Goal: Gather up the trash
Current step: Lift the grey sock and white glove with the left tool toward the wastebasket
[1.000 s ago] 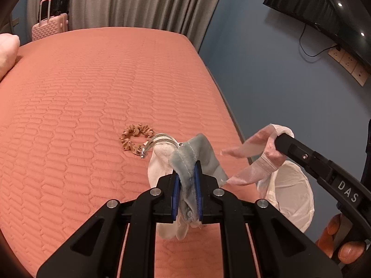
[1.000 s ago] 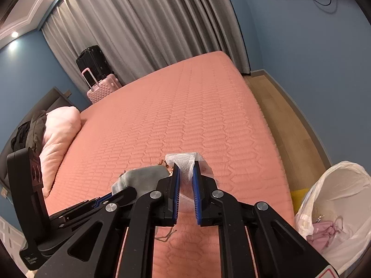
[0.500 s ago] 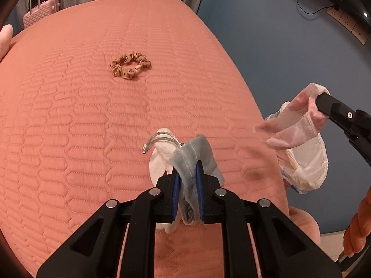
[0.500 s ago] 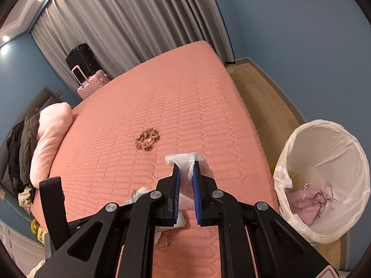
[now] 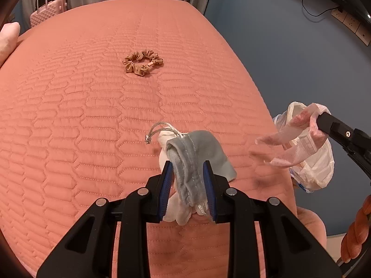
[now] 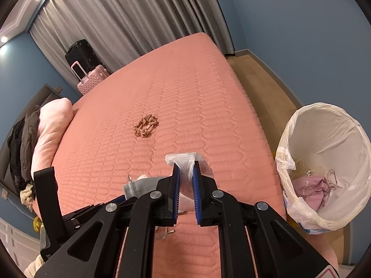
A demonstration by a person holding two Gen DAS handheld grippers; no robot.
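Bedroom with blue walls, grey curtains (image 6: 129, 18) and a bed (image 5: 92, 115) under a quilted salmon cover.

Item 1: grey pouch (image 5: 197, 159) with a silver cord, bunched with a white cloth (image 5: 178, 210), near the bed's right edge. It sits between the blue pads of the left tool (image 5: 188, 190), whose jaws are opening; the pads stand slightly off the fabric.

Item 2: thin wrapper (image 6: 183, 162), white in the right wrist view, pinkish in the left, clamped in the narrow jaws of the right tool (image 6: 184, 180), above the bed's right edge.

Item 3: brown scrunchie (image 5: 142, 62), lying loose on the middle of the bed.

Item 4: bin (image 6: 324, 162) with a white liner, on the floor beside the bed's right edge, holding a pink bag (image 6: 310, 190).

Item 5: pink suitcase (image 6: 91, 80) and black suitcase (image 6: 80, 54), past the far end of the bed.

Item 6: pink pillow (image 6: 51, 134), at the bed's left edge.
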